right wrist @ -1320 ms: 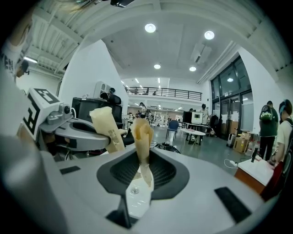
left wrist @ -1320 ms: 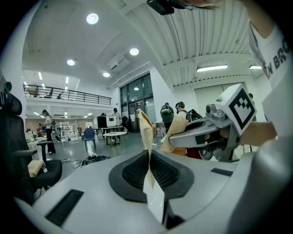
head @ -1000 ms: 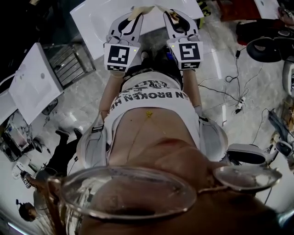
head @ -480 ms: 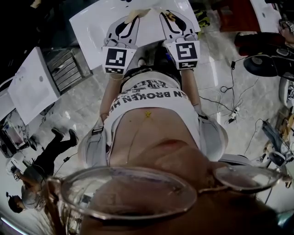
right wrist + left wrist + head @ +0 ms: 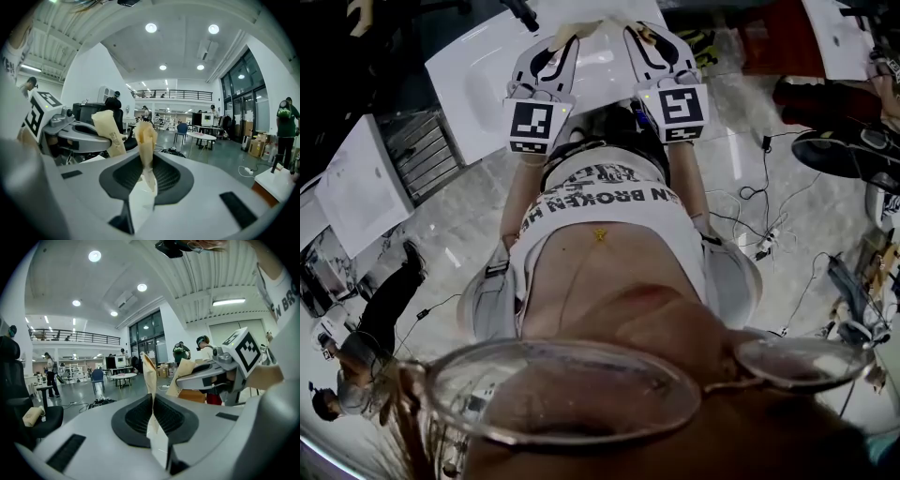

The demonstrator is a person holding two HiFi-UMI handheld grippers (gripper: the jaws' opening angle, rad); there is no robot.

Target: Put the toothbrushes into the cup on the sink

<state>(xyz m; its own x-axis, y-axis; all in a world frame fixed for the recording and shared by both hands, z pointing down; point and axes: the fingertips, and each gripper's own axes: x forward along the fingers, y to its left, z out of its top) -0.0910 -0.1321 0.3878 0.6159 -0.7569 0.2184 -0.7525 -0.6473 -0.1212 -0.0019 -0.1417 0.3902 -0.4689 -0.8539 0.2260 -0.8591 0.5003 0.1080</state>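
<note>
In the head view both grippers are held side by side in front of the person's chest, over the near edge of a white sink (image 5: 478, 70). My left gripper (image 5: 565, 37) is shut on a beige paper-wrapped toothbrush (image 5: 150, 373) that sticks up between its jaws. My right gripper (image 5: 639, 34) is shut on a second paper-wrapped toothbrush (image 5: 145, 138). Each gripper view also shows the other gripper alongside: the right gripper (image 5: 211, 376) and the left gripper (image 5: 84, 133). No cup is in view.
A second white basin top (image 5: 356, 178) and a metal rack (image 5: 431, 141) stand at the left. Cables (image 5: 769, 216) and equipment lie on the floor at the right. A person (image 5: 380, 314) stands at the lower left. The gripper views look out on an open hall with tables and chairs.
The sink has slid down and left in the head view and more of it shows. Both grippers keep their hold on the wrapped toothbrushes and travel together.
</note>
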